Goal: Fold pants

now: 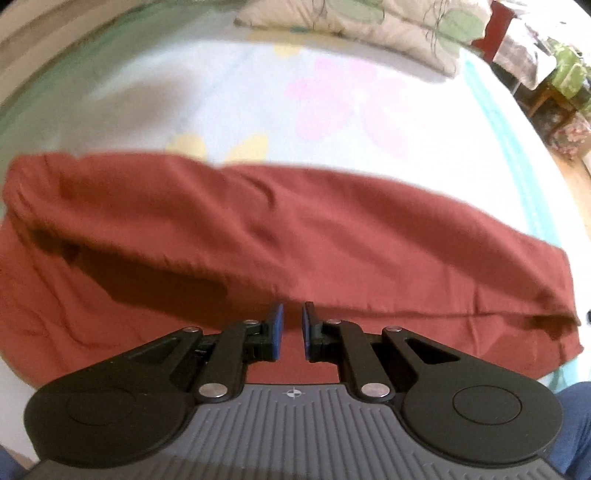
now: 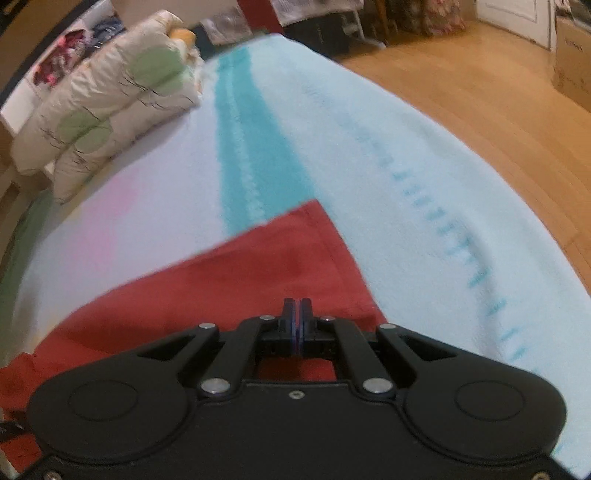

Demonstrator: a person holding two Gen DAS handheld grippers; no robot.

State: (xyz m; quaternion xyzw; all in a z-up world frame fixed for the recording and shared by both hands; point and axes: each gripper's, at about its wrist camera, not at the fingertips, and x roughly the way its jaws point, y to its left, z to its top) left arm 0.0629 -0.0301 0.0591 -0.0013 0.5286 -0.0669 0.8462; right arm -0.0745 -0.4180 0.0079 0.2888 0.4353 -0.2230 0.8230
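Right up close in the left wrist view is the left gripper (image 1: 291,330). Its two black fingers have blue pads (image 1: 276,332), and there is a small gap between them, so the jaws are a little apart. Nothing sits in that gap. Under and past the fingers lie the red pants (image 1: 258,236). They are spread long from side to side across the bed sheet (image 1: 229,99). One leg looks laid over the other, with a long fold line running just past the fingertips. The left end of the pants is bunched and wrinkly. The right end is flatter and has a straight edge.

The sheet is pale with pink and yellow flower shapes and a teal stripe near its right side. At the far end of the bed rests a puffy cream quilt (image 1: 369,26) with green patches.

Seen from the right wrist, the right gripper (image 2: 297,325) has its jaws pressed together, and I cannot tell if any cloth is pinched between them. It sits over a corner of the red pants. That corner points away, onto the sheet by the teal stripe (image 2: 251,147). Off to the right is a wooden floor (image 2: 480,85)
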